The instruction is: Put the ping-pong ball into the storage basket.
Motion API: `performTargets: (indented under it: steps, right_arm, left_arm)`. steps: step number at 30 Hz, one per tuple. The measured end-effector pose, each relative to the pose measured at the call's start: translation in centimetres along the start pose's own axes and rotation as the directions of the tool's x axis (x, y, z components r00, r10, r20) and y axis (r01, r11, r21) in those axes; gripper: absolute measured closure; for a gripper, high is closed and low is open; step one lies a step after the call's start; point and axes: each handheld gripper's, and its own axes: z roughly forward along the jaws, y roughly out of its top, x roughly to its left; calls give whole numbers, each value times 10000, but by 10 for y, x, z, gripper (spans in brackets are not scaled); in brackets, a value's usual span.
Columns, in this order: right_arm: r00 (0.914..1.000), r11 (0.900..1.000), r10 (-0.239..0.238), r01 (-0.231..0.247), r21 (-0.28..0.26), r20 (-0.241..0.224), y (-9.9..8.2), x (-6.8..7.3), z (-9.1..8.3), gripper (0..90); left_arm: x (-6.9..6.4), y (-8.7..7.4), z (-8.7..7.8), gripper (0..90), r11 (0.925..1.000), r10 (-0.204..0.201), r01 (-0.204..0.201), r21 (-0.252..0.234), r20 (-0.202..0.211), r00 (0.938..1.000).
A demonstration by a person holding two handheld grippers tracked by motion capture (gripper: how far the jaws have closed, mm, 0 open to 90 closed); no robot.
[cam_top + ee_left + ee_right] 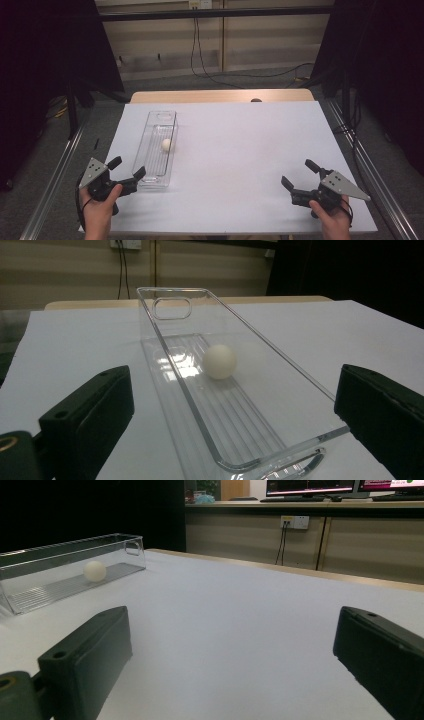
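Observation:
A long clear plastic tray lies lengthwise on the white table, left of centre. Inside it rests a small white ball, about midway along. My left gripper is at the tray's near end, open, its jaws spread wide with nothing between them. In the left gripper view the tray runs away from the jaws with the ball on its ribbed floor. My right gripper is open near the front right of the table, empty. In the right gripper view the tray and ball sit far off to the left.
The white table surface stretches between the two grippers. A wooden strip borders its far edge. Metal rails run along both sides. Cables lie on the floor behind the table.

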Motion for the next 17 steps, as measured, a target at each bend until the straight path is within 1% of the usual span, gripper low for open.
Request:
performTargets:
  steps: [1, 4, 7, 9, 10, 11, 12, 14, 17]
  right_arm:
    - [10000, 10000, 65, -65, -44, 21, 0, 0, 0, 17]
    - [10000, 10000, -48, 48, -49, -28, 0, 0, 0, 17]
    - [10000, 10000, 68, -68, -52, 3, 0, 0, 0, 17]
    - [10000, 10000, 36, -36, -53, 24, 0, 1, 1, 17]
    - [10000, 10000, -27, 27, -19, -16, 0, 1, 0, 17]
    - [10000, 10000, -44, 44, -43, -53, 0, 1, 1, 17]
    - [10000, 10000, -17, 17, -62, -24, 0, 1, 1, 17]
    - [10000, 10000, 3, -3, -57, -19, 0, 1, 0, 17]
    - [10000, 10000, -46, 47, 13, -20, 0, 0, 0, 17]
  left_arm:
    - [0, 0, -1, 25, 10000, 9, -9, 36, -14, 10000]
    - [1, -2, -3, 25, 10000, -61, 61, -56, 7, 10000]
    - [2, -4, -6, 25, 9999, -69, 69, -120, -9, 10000]
    - [3, -4, -7, 25, 9998, -97, 96, -175, -62, 9999]
    - [4, -5, -7, 25, 9997, -134, 134, -193, -13, 9999]
    - [5, -5, -8, 25, 9999, -117, 117, -125, -35, 9999]
    - [5, -6, -8, 25, 9996, -177, 176, -207, -31, 9998]
    - [6, -7, -9, 25, 9996, -219, 217, -204, -83, 9997]
    - [6, -7, -8, 25, 9995, -174, 172, -247, -77, 9998]
